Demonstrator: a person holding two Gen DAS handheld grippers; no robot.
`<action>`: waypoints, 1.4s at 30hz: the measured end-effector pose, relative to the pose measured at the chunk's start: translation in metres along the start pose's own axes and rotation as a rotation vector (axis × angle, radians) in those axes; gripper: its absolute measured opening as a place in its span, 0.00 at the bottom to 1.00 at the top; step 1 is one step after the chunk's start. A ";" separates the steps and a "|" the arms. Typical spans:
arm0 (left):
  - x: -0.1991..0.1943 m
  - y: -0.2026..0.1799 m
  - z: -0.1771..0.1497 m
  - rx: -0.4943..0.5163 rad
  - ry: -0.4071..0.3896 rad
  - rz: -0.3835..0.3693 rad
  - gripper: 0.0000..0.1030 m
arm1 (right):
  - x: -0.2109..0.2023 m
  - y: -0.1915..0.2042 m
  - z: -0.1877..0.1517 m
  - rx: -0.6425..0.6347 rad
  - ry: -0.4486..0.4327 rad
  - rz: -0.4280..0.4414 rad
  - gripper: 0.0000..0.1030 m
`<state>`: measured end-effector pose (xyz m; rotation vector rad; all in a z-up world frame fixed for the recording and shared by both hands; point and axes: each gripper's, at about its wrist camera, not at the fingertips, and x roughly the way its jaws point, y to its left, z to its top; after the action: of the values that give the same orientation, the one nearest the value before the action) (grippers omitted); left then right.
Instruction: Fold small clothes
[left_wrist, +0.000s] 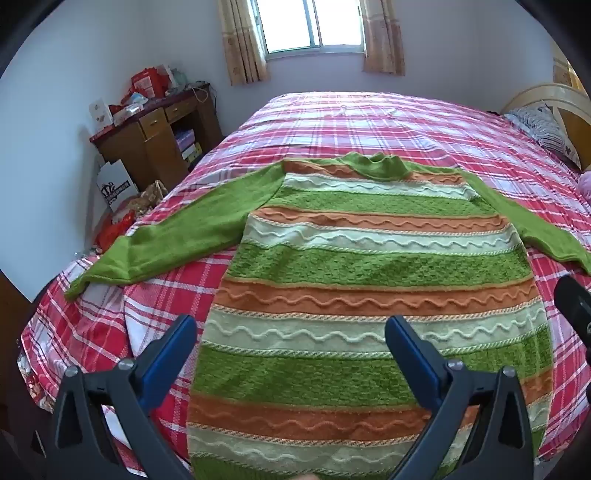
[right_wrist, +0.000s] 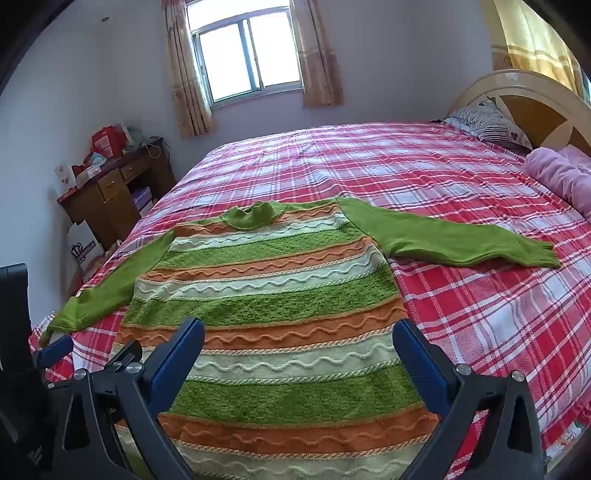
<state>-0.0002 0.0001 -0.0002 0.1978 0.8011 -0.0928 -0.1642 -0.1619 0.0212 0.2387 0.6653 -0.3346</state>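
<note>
Both sets of tongs are hanging spread wide over the near hem, gripping nothing. Lying flat ahead of them on the red-and-white plaid bedspread (right_wrist: 461, 177) is the green, orange and cream striped knitted sweater (left_wrist: 362, 266), its long axis running straight away from the tongs, hem nearest, collar farthest, toward the window wall.

The left tongs (left_wrist: 291, 328) are tilting down over the hem's left half, and the plain green left sleeve (left_wrist: 177, 229) is stretching out ahead and to their left, toward the bed's edge. The right tongs (right_wrist: 299, 332) are sitting over the hem's right half, with the plain green right sleeve (right_wrist: 454, 240) reaching out ahead and to their right.

So each sleeve is lying on its own tongs' side; I'm judging the left tongs nearer the left sleeve, the right tongs nearer the right.
</note>
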 end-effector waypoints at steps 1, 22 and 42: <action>0.000 0.000 0.000 -0.003 0.003 -0.007 1.00 | 0.000 0.000 0.000 0.002 0.001 0.001 0.99; 0.008 0.002 -0.008 -0.028 0.046 -0.085 0.96 | 0.002 0.003 -0.003 -0.009 0.010 -0.007 0.99; 0.006 0.004 -0.011 -0.022 0.044 -0.086 0.96 | 0.002 0.005 -0.003 -0.012 0.015 -0.007 0.99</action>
<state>-0.0032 0.0061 -0.0119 0.1449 0.8537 -0.1606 -0.1630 -0.1562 0.0182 0.2276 0.6834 -0.3358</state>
